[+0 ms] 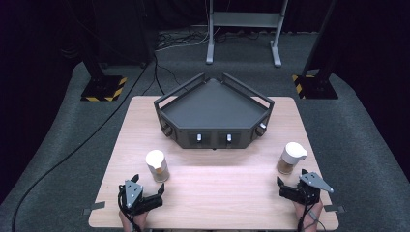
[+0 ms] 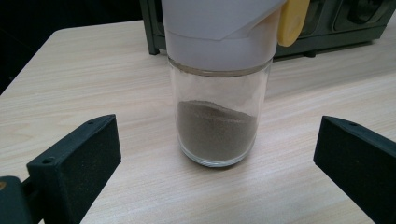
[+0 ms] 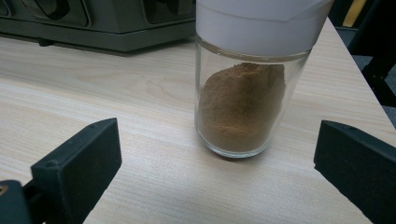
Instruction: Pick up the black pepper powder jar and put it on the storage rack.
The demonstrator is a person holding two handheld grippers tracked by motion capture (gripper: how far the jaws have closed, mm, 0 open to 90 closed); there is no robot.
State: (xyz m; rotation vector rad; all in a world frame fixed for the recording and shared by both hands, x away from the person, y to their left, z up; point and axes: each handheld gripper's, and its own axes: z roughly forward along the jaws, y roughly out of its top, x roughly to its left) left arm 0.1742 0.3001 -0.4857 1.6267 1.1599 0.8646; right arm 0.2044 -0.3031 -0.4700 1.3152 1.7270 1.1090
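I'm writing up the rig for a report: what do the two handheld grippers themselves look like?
Both are black. The left gripper and right gripper each carry a grey three-cornered plate on top, and a black cable trails back from each. In the gripper views, each has two blocky black jaws with flat, matte inner faces and a small hole on top.

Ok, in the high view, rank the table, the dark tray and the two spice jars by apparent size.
1. Table
2. Tray
3. Left jar and right jar: they look alike, so no ranking between them.
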